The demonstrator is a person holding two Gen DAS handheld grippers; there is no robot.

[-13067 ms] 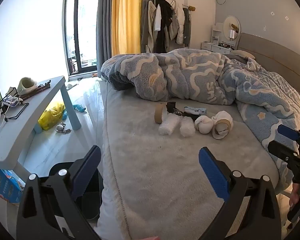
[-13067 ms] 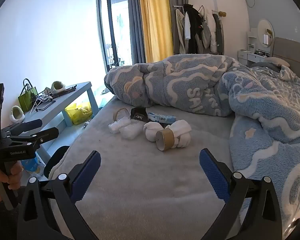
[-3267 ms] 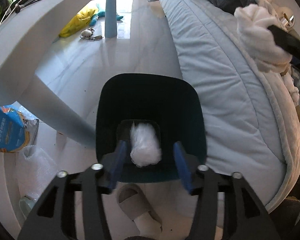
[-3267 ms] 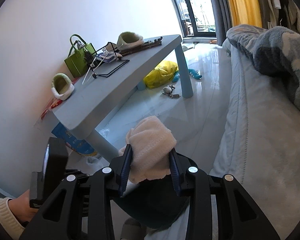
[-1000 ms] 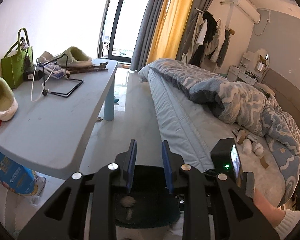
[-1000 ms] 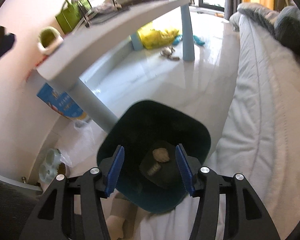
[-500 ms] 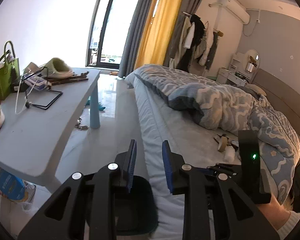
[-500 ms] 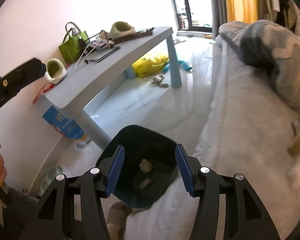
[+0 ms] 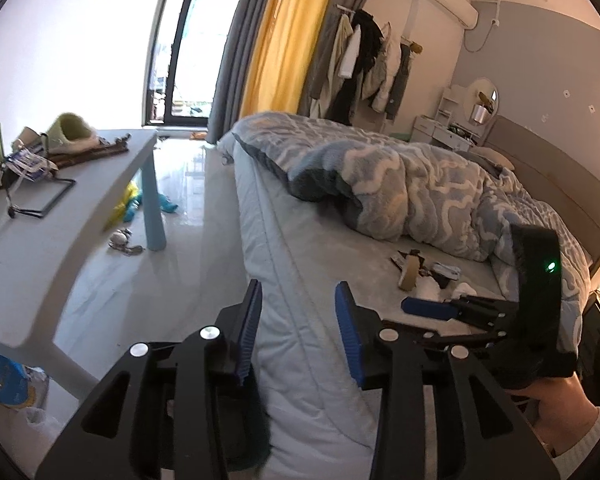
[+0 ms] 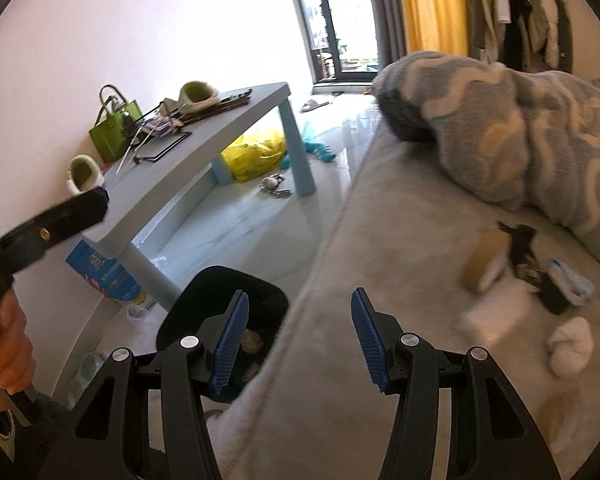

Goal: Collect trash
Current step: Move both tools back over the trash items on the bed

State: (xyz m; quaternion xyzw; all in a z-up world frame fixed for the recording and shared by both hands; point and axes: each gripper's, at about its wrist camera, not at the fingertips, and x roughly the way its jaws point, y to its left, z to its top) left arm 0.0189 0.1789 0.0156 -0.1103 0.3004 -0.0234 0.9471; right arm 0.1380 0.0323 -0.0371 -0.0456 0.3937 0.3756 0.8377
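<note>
Both grippers are swinging away from the bin (image 10: 204,304) toward the bed (image 10: 380,280). Left gripper (image 9: 298,324) fingers are opening, empty; right gripper (image 10: 296,338) fingers apart, empty. Remaining trash (image 10: 496,280) is lying on the bed, awaiting collection.

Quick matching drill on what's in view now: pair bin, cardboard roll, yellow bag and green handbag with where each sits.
Things:
1 dark bin
2 cardboard roll
3 yellow bag
4 green handbag

Places:
A on the bed
B on top of the blue table
C on the floor beside the bed
D on the floor under the table

Pairs: 1-C, 2-A, 3-D, 4-B
</note>
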